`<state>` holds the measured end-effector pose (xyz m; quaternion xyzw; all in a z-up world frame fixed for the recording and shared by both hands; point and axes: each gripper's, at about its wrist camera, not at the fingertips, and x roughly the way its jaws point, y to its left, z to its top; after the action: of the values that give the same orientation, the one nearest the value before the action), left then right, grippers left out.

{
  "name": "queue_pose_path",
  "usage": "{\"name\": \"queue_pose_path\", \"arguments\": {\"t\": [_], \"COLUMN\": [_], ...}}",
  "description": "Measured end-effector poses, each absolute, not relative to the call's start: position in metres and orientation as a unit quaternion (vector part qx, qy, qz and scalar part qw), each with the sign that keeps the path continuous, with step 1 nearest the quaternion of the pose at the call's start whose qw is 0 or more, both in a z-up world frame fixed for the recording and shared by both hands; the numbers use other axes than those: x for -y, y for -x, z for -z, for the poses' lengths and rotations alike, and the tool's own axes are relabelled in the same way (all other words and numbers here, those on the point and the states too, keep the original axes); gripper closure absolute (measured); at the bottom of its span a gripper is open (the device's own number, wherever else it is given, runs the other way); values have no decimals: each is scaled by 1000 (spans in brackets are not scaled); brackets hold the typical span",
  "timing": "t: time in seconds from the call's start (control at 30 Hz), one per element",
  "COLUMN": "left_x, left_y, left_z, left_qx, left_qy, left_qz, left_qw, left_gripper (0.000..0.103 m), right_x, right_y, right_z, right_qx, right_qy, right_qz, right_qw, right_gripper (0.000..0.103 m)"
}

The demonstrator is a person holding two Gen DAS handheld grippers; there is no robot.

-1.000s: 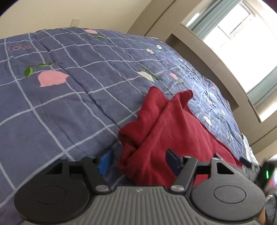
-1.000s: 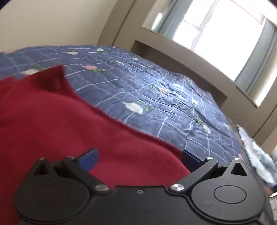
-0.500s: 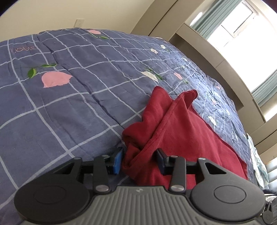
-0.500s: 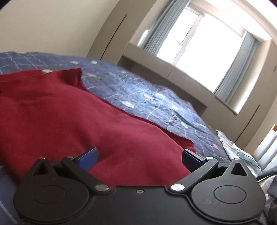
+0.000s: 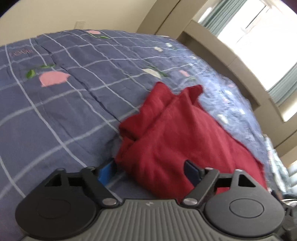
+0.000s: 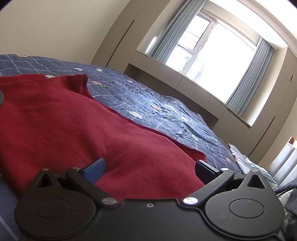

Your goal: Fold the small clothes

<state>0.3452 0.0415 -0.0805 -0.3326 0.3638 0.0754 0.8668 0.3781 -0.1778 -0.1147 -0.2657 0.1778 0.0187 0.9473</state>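
A dark red garment (image 5: pixel 176 133) lies on the blue checked quilt (image 5: pixel 65 103), its left edge bunched into folds. My left gripper (image 5: pixel 148 172) sits low over that bunched near edge. Its jaws are opening, spread wide, with cloth between the blue pads (image 5: pixel 106 171) but not pinched. In the right wrist view the same garment (image 6: pixel 74 120) spreads flat in front. My right gripper (image 6: pixel 150 169) rests open at its near right part, the fingers wide apart over the cloth without holding it.
The quilt (image 6: pixel 157 111) runs on past the garment to a beige ledge (image 6: pixel 194 83) under a bright window (image 6: pixel 213 55). Light crumpled fabric (image 6: pixel 246 163) lies at the bed's right edge. A plain wall (image 5: pixel 74 14) stands behind the bed.
The left jaws narrowed around the bunched edge, then spread wide again. The right gripper slid along the garment early on, tilting up toward the window, then kept still.
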Motion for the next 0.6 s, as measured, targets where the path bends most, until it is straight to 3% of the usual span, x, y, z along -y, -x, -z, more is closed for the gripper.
{"name": "queue_pose_path", "arguments": {"t": [0.13,0.23,0.3,0.33,0.57,0.6], "left_x": [-43,-51,-58,-62,-75,-76], "left_y": [-335,-329,-330,-331,-349,-350], "left_z": [90,94,96,98,98,97], "left_qx": [-331,-308,-305,-305,-306,-306], "left_qy": [369,403,425,437,463,467], "left_qz": [-55,-89,-113,-124,-117,-119], "left_qw": [867,857,845,837,823,821], "left_gripper": [13,32,59,64,69,78], "right_x": [178,178,178,178,179,180], "right_y": [-377,-377,-377,-377,-377,-377], "right_z": [115,115,116,116,115,115], "right_qx": [-175,-176,-176,-176,-176,-176], "right_qy": [267,266,266,266,263,262], "right_qz": [-18,-19,-19,-19,-19,-20], "right_qw": [948,948,948,948,949,949], "right_gripper": [1,1,1,1,1,1]}}
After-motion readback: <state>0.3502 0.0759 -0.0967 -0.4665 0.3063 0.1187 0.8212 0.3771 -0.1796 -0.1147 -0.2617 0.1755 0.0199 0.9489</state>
